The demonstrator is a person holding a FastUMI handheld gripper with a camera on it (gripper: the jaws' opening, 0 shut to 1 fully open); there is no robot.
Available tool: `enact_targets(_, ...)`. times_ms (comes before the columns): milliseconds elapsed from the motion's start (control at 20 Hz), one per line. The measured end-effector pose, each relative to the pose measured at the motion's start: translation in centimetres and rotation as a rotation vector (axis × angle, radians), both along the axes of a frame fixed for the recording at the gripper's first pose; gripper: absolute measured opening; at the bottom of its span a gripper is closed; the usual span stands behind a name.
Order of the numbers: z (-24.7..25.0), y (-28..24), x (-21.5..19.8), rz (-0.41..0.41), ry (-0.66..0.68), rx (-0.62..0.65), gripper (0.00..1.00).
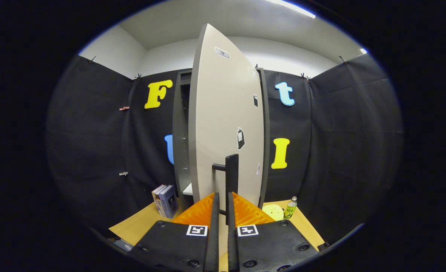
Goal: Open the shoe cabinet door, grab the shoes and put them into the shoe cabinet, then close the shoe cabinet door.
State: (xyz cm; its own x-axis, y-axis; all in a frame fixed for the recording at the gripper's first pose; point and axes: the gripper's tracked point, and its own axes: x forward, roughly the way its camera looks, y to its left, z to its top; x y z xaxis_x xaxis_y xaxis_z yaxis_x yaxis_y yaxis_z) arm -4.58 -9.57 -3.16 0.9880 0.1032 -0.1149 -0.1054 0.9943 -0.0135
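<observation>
At centre frame our gripper (pixel 223 202) is pinched narrow on the handle (pixel 231 177) of the door (pixel 223 113), which stands partly open. If we pull off the hinge arc, the handle could slip free.

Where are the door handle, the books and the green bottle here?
door handle (pixel 232 177): gripper view, middle of its upright bar.
books (pixel 165 201): gripper view, front cover.
green bottle (pixel 290 209): gripper view, its body.
gripper (pixel 223 206): gripper view, fingers closed around the handle.
</observation>
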Motion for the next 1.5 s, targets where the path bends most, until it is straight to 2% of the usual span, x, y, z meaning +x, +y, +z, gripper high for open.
enact_targets(400, -0.6, -0.7, 1.4, -0.039, 0.009, 0.002, 0.14)
enact_targets(600, -0.3, -2.4, 1.2, -0.077, -0.004, -0.041, 0.14)
enact_targets(900, 0.3, -6.4, -1.4, -0.132, 0.013, -0.024, 0.14)
enact_targets(1100, 1.0, -7.1, -3.8, -0.164, -0.002, -0.080, 0.14)
enact_targets(1300, 0.6, -4.7, -3.4, -0.134, -0.007, -0.114, 0.14)
enact_targets(1500, -2.4, -0.1, -1.4, -0.034, 0.056, -0.070, 0.14)
